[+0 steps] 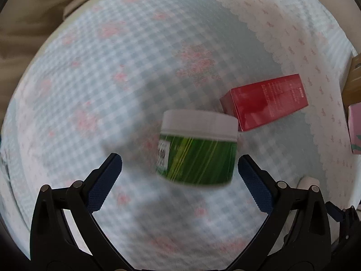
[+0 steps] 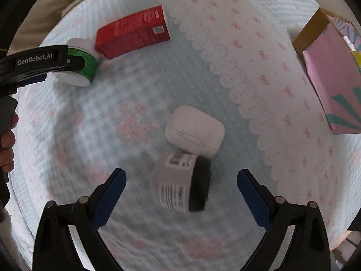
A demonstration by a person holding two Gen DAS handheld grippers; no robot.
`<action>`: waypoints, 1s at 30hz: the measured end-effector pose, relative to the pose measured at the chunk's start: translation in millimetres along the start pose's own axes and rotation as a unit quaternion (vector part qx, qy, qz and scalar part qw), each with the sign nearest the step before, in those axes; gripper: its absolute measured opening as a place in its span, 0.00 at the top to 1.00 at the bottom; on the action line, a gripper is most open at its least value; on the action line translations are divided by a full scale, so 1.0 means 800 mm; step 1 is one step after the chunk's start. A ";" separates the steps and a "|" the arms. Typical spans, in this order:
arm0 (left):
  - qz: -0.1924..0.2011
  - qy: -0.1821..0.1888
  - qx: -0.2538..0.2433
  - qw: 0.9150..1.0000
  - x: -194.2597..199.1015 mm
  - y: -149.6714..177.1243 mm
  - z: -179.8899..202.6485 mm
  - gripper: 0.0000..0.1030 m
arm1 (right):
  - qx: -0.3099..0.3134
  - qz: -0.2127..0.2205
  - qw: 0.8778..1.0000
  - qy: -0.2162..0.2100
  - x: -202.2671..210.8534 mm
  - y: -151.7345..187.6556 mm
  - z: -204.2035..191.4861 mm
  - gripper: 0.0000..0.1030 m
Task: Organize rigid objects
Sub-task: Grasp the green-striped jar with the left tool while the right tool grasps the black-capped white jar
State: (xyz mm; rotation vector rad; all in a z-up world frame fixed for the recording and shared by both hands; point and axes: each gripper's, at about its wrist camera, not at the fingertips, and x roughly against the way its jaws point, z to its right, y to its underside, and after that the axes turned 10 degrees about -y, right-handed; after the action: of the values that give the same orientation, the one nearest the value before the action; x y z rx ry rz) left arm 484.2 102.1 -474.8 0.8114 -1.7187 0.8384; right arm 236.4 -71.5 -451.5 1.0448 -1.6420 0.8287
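A green jar with a white lid (image 1: pixel 198 146) lies on the blue checked cloth, just ahead of my open left gripper (image 1: pixel 180 164), between and beyond its fingertips. A red box (image 1: pixel 266 101) lies behind it to the right. In the right wrist view the jar (image 2: pixel 79 67) and the red box (image 2: pixel 133 31) sit at the far left, with the left gripper's arm over the jar. My right gripper (image 2: pixel 181 180) is open around a grey jar with a black lid (image 2: pixel 180 180) lying on its side. A white earbud case (image 2: pixel 195 129) lies just beyond it.
A pink box (image 2: pixel 334 76) with a brown cardboard side stands at the right edge, holding some items; it also shows in the left wrist view (image 1: pixel 355 126). The cloth (image 2: pixel 158 85) has a white scalloped band on the right. Beige fabric lies beyond the far left.
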 end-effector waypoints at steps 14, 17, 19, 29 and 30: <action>-0.018 0.038 -0.017 0.999 -0.032 -0.024 0.021 0.34 | -0.046 -0.046 0.998 -0.007 -0.039 -0.013 0.021 0.49; -0.018 0.035 -0.015 0.999 -0.029 -0.026 0.022 0.34 | -0.048 -0.047 0.998 -0.013 -0.040 -0.013 0.024 0.50; -0.019 0.032 -0.011 0.999 -0.027 -0.024 0.022 0.34 | -0.046 -0.048 0.998 -0.019 -0.037 -0.012 0.027 0.50; 0.012 0.029 0.039 0.999 0.037 0.026 0.003 0.34 | -0.042 -0.040 0.997 -0.047 0.008 -0.005 0.061 0.51; 0.017 0.028 0.044 0.998 0.046 0.030 0.001 0.34 | -0.036 -0.035 0.998 -0.049 0.015 -0.004 0.061 0.51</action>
State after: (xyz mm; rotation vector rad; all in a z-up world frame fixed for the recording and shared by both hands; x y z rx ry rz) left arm 454.0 109.3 -443.4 0.8122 -1.6586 0.9569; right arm 219.9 -118.6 -454.0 1.1009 -1.6946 0.6763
